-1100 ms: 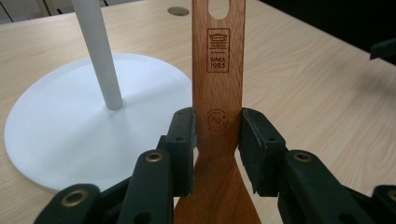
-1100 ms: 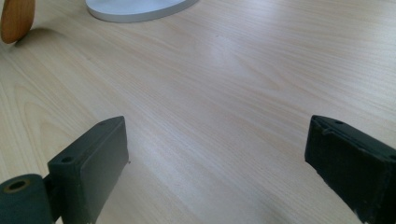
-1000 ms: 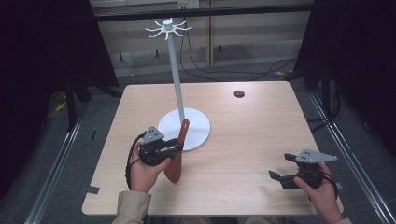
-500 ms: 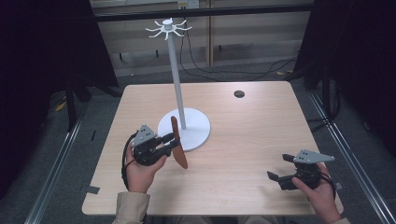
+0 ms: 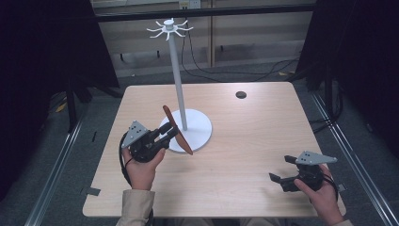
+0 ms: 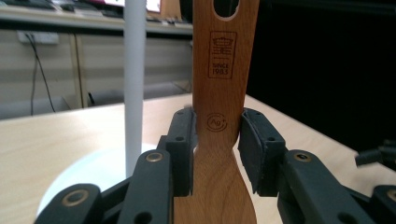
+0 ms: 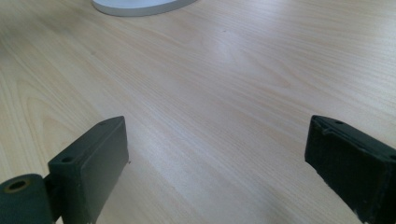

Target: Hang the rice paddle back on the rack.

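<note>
Two grippers: the right gripper (image 5: 281,179) at 5 o'clock has jaws wide open over one pale wooden tabletop (image 5: 254,141). The left gripper (image 5: 171,132) clamps one flat brown wooden spatula (image 5: 177,130), tilted above one white round-based hook stand (image 5: 178,84). Farther, one small black disc (image 5: 241,94) at 1 o'clock, dark curtains behind.

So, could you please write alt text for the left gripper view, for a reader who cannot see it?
A wooden spatula stands upright, clamped at the neck of its handle between the two black jaws of the left gripper. A round hanging hole and a burned-in stamp show higher on the handle. Behind it, a white stand pole rises from its round base on a pale wooden table.
</note>
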Demonstrator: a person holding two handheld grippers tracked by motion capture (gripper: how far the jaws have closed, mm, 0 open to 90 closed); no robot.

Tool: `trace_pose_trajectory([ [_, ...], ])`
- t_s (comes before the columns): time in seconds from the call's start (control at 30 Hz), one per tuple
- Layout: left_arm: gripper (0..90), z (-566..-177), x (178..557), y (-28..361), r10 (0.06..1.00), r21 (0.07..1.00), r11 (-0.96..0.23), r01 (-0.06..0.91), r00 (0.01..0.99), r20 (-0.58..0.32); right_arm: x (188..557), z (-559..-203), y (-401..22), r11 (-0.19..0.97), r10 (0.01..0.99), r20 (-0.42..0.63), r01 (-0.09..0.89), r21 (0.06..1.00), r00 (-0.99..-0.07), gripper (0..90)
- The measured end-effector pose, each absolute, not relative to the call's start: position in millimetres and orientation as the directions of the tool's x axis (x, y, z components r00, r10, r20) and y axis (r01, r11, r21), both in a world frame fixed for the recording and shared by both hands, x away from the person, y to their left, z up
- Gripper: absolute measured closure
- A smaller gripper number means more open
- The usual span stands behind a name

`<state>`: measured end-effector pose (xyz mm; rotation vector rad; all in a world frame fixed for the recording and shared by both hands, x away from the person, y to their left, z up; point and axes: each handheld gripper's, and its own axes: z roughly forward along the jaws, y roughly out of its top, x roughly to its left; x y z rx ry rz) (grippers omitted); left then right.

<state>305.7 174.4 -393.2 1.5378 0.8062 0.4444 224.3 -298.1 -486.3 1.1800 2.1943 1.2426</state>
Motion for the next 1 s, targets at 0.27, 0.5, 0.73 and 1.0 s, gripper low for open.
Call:
trace_pose_trajectory([
  [0.27,66.5,-379,310,176,0.708,0.982,0.097,0.163,0.682,-0.183,224,-486,-298,0.266,0.802,0.090,0.489,0.831,-0.590,5.8],
  [0.5,66.5,-367,316,175,0.728,0.980,0.155,0.126,0.655,-0.200,224,-485,-298,0.265,0.802,0.091,0.488,0.832,-0.591,5.8],
  [0.73,66.5,-353,319,173,0.753,0.981,0.177,0.081,0.631,-0.188,224,-485,-300,0.264,0.802,0.088,0.482,0.835,-0.591,5.8],
  [1.0,66.5,-336,321,170,0.781,0.982,0.182,0.051,0.599,-0.176,223,-485,-299,0.266,0.802,0.087,0.484,0.834,-0.591,5.8],
])
